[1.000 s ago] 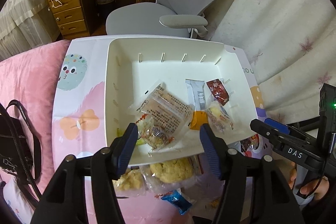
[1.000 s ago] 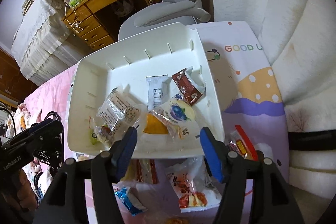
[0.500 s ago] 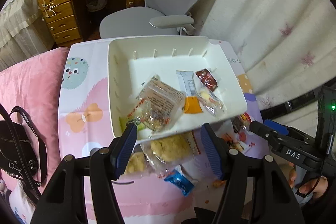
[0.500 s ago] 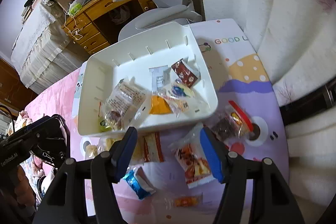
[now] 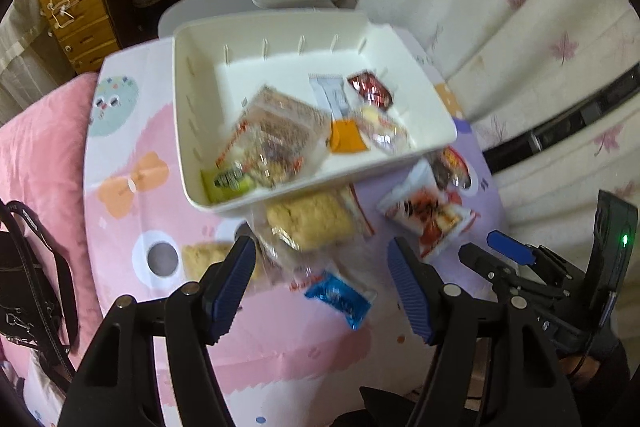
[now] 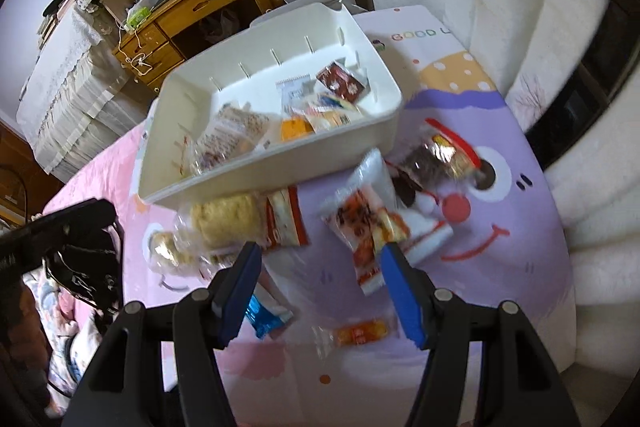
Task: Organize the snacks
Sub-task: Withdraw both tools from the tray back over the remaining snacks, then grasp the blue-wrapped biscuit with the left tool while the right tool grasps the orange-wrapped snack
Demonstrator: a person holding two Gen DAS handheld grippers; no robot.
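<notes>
Both hand-held grippers have drawn back from the white bin (image 5: 436,115). Left hand-held gripper (image 5: 322,281), jaws just widened and empty, tilts steeply down over the blue packet (image 5: 340,297) at 12 o'clock. Right hand-held gripper (image 6: 320,285), half-open and empty, faces the orange-printed packet (image 6: 362,223), long axis 11-to-5.

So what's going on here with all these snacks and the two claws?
A person holds a claw in each hand and is sorting snacks into a white bin. Several packets already lie inside it. More wait on the cartoon mat in front: a rice-cracker pack, a blue packet and a red-and-white bag. The left claw, jaws just widened, and the right claw both hover open and empty.
</notes>
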